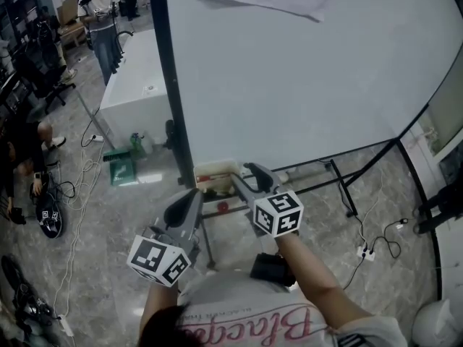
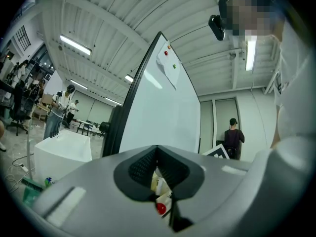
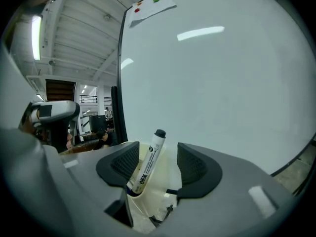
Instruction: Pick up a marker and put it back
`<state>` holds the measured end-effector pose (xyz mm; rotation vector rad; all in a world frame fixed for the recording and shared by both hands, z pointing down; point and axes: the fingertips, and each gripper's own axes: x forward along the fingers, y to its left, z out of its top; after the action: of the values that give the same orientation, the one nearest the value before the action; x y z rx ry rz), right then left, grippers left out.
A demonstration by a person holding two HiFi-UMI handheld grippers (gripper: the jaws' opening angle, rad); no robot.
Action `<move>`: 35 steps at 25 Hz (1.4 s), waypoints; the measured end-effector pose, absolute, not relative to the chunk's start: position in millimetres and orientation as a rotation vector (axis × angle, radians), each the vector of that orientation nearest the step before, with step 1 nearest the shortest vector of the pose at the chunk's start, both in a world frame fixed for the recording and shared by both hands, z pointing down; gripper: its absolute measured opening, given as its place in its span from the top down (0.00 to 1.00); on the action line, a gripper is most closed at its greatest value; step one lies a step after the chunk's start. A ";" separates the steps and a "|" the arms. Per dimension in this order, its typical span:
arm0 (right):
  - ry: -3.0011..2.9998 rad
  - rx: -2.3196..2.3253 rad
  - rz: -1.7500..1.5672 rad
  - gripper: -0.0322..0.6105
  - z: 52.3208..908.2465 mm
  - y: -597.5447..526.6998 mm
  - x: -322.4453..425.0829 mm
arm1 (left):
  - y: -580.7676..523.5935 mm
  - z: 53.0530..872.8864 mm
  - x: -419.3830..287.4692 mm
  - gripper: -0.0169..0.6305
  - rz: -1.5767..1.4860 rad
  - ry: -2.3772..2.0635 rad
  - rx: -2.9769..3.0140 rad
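Whiteboard [image 1: 304, 85] behind, the right gripper [image 3: 159, 156] gapes around a marker [image 3: 147, 161] leaning in a cream tray [image 3: 167, 184], while the left gripper [image 2: 157, 157] is closed.

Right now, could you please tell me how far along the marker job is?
Apparently done: the marker stands in the cream holder below the whiteboard. In hand: the right gripper brackets it with jaws apart, not clamping. Left to do: draw that gripper clear. The left gripper is shut, holding nothing.
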<state>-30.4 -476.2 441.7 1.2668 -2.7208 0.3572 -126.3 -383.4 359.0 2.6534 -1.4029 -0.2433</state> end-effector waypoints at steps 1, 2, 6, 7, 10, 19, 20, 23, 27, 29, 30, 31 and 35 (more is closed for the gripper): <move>-2.727 1.278 0.348 0.60 437.8 -475.2 -27.6 | -383.3 359.3 -126.5 0.97 -0.245 -1.402 2.653; -2.732 1.289 0.334 0.60 433.0 -473.5 -24.8 | -383.4 359.7 -126.8 0.97 -0.247 -1.402 2.652; -2.777 1.326 0.254 0.67 401.3 -454.8 -14.2 | -383.7 359.0 -128.3 0.97 -0.258 -1.404 2.652; -2.797 1.325 0.230 0.69 392.2 -447.1 -12.9 | -383.7 358.5 -128.4 0.97 -0.261 -1.403 2.652; -2.835 1.328 0.154 0.87 370.0 -424.2 -12.2 | -384.5 357.4 -128.6 0.97 -0.269 -1.399 2.654; -2.833 1.349 0.133 0.95 358.3 -393.3 -14.5 | -384.2 349.8 -118.6 0.97 -0.285 -1.341 2.690; -2.830 1.346 0.127 0.95 359.3 -391.8 -14.5 | -384.2 349.3 -116.5 0.97 -0.286 -1.334 2.694; -2.824 1.350 0.116 0.95 360.0 -388.0 -12.6 | -382.9 347.9 -110.5 0.97 -0.289 -1.314 2.707; -2.828 1.350 0.109 0.95 356.5 -384.7 -11.2 | -381.3 346.6 -106.8 0.97 -0.292 -1.303 2.714; -2.835 1.343 0.095 0.95 352.7 -383.4 -11.6 | -381.0 345.6 -106.3 0.97 -0.295 -1.302 2.714; -2.839 1.338 0.086 0.95 350.5 -382.8 -12.0 | -380.8 345.0 -105.9 0.97 -0.296 -1.302 2.716; -2.844 1.334 0.078 0.95 348.5 -382.3 -12.2 | -380.5 344.3 -105.2 0.97 -0.295 -1.301 2.718; -2.846 1.317 0.058 0.95 344.8 -379.1 -13.0 | -378.6 342.2 -101.5 0.97 -0.293 -1.294 2.728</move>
<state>-13.0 -379.1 344.8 1.3173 -2.8462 0.0578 -101.5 -378.6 342.2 2.7276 -1.2939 -0.2927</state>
